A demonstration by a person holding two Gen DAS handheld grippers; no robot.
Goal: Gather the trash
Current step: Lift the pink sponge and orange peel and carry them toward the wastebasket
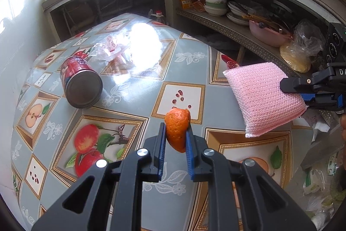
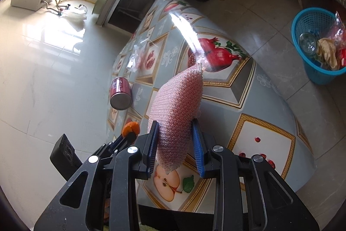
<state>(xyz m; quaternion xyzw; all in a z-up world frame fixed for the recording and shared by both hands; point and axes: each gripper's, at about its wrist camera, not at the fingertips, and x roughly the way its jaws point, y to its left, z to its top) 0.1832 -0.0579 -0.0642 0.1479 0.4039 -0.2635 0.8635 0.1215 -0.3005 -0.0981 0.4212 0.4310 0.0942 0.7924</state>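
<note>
the left gripper [image 1: 176, 133] is nearly closed on a piece of orange peel [image 1: 177, 129], pinched between its blue pads and lifted off the counter [image 1: 134, 88]. the right gripper [image 2: 175, 144] is clamped partway on a pink scouring sponge [image 2: 177, 105], which is also held in the air above the counter's edge.

the peel is curved and gripped only along its sides, so a quick swing toward the blue basket [image 2: 313, 70] on the floor could probably let it slip out and fall short. the sponge squashes under the pads and most of it sticks out past them, so it may sag or twist loose. a red can [image 1: 81, 79] lies on its side on the counter and might roll if nudged, and clear plastic wrappers [image 1: 110, 49] beyond it are still uncollected.

both grippers point downward at a slant over the counter, the left more steeply, with the right off to the left gripper's right side.
</note>
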